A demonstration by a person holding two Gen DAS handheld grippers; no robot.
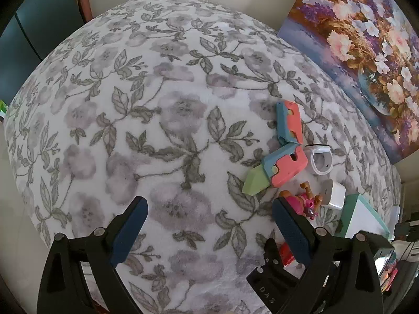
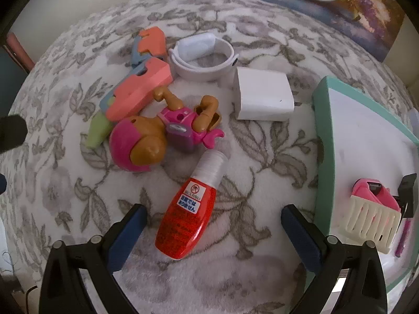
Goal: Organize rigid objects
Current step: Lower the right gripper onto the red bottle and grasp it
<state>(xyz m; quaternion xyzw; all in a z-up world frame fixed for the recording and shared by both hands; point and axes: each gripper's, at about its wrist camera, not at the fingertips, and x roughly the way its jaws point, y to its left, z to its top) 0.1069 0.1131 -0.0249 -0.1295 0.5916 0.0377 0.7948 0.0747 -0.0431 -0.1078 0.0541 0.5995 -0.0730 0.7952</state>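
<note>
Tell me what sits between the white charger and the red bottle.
In the right wrist view, the pink-and-brown toy figure partly fills that stretch; otherwise only floral blanket shows between the white charger and the red bottle.

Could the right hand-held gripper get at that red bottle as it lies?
Probably yes: the right hand-held gripper stands open just above the red bottle, which lies free between its fingers on the blanket.

The red bottle (image 2: 184, 218) bears a prohibition sign and Japanese text.
</note>
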